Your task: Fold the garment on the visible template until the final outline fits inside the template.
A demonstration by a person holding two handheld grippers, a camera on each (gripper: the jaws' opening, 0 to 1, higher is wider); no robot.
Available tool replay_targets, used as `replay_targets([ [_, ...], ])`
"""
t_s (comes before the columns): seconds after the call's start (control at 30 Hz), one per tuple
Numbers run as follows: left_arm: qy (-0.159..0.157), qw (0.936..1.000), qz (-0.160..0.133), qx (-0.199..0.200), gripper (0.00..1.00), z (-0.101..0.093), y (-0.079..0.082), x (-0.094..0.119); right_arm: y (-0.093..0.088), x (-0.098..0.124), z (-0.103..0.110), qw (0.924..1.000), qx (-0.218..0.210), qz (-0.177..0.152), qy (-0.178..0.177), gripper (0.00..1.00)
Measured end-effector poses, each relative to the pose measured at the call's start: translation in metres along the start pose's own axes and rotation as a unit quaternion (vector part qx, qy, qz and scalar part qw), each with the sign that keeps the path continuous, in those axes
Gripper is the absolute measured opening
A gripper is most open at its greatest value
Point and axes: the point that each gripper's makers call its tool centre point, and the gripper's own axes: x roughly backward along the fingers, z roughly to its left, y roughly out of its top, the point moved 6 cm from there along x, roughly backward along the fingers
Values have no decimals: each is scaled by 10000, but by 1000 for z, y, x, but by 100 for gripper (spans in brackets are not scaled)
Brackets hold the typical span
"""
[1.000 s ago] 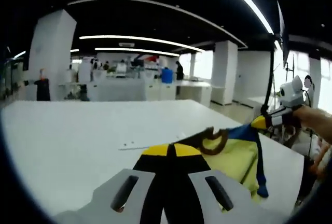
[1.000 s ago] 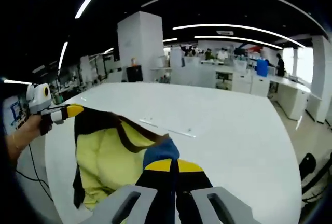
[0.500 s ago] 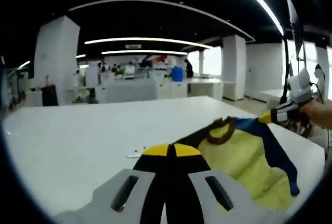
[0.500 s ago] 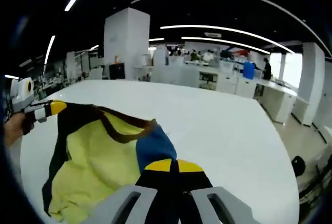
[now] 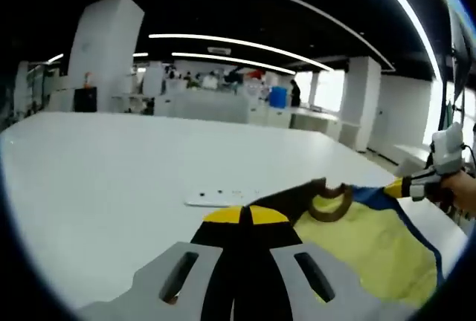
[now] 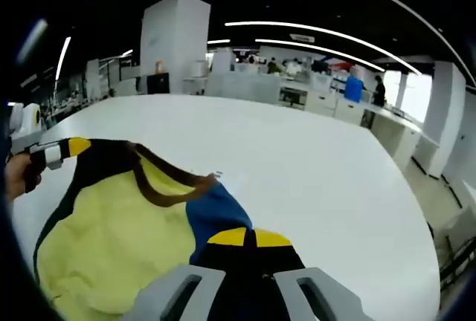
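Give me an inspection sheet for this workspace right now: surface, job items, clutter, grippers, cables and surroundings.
Surface: white table, bare where visible.
Job's things: yellow garment with blue and dark trim, brown collar, held stretched between both grippers; white template strip lying on the table beyond it.
Clutter: nothing seen.
Grippers: left gripper shut on the garment's dark corner; right gripper shut on its blue corner.
Cables: nothing seen.
Surroundings: open office with white pillars, desks, ceiling light strips, distant people.

Black jaws capped with yellow tips are seen on the left gripper (image 5: 246,215) and right gripper (image 6: 248,237), above pale grey slotted bodies.
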Motion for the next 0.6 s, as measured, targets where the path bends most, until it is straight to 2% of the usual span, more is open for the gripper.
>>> replay_targets([
  [0.27, 133, 9987, 385, -295, 0, 14, -25, -16, -20, -23, -1, 9995, -111, 294, 0, 0],
  [0.5, 185, 9965, 604, -542, 0, 25, -34, -17, -24, -30, 0, 9990, -211, 394, 18, 0],
  [0.6, 185, 9960, 636, -597, 6, 27, -33, -14, -21, -27, -1, 9992, -182, 364, 41, 3],
])
